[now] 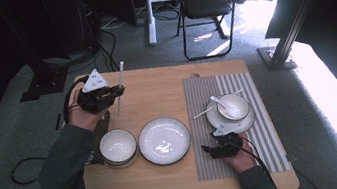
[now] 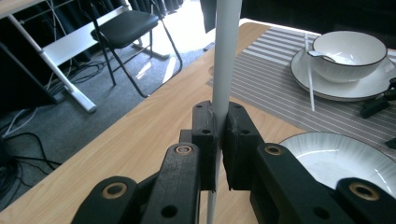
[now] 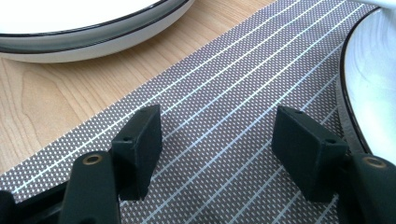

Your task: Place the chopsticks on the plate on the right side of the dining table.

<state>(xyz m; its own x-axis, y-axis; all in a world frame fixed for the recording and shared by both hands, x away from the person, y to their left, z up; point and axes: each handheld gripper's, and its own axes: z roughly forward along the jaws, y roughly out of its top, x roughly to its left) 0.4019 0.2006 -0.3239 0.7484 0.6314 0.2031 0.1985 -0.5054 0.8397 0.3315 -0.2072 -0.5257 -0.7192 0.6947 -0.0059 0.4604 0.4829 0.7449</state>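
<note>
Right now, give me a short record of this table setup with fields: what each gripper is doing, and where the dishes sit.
left gripper: shut on the white chopstick, held above the wooden table, far left
right gripper: open, nothing between its jaws, over the striped placemat
small bowl: on bare wood, near left
large plate: on bare wood, beside the small bowl
bowl with spoon: on a saucer on the placemat
second chopstick: leans on that saucer's left rim
</note>
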